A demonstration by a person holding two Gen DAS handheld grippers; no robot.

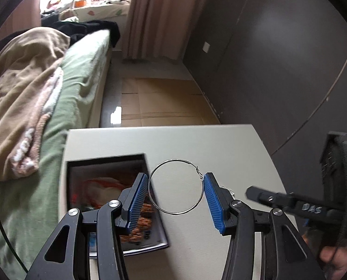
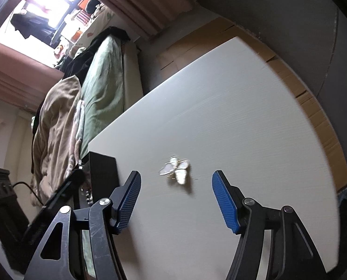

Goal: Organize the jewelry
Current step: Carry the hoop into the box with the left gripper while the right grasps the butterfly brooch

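Left gripper [image 1: 176, 197] clamps a silver hoop earring [image 1: 176, 186] between its blue pads, above the white table [image 1: 220, 144] beside the black box [image 1: 108, 161]. Right gripper [image 2: 176, 200] is released; butterfly brooch [image 2: 177, 171] lies ahead on the table.

1. 1 silver hoop earring [image 1: 176, 186].
2. 1 white butterfly-shaped piece [image 2: 177, 171].
3. 1 black open box [image 1: 108, 163].
4. 1 white table [image 2: 231, 116].
5. 2 grippers: left gripper [image 1: 176, 200], right gripper [image 2: 175, 198].

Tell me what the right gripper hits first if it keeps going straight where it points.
Likely the pearly white butterfly-shaped brooch on the pale tabletop; it lies ahead between the right gripper fingers, though depth is unclear.
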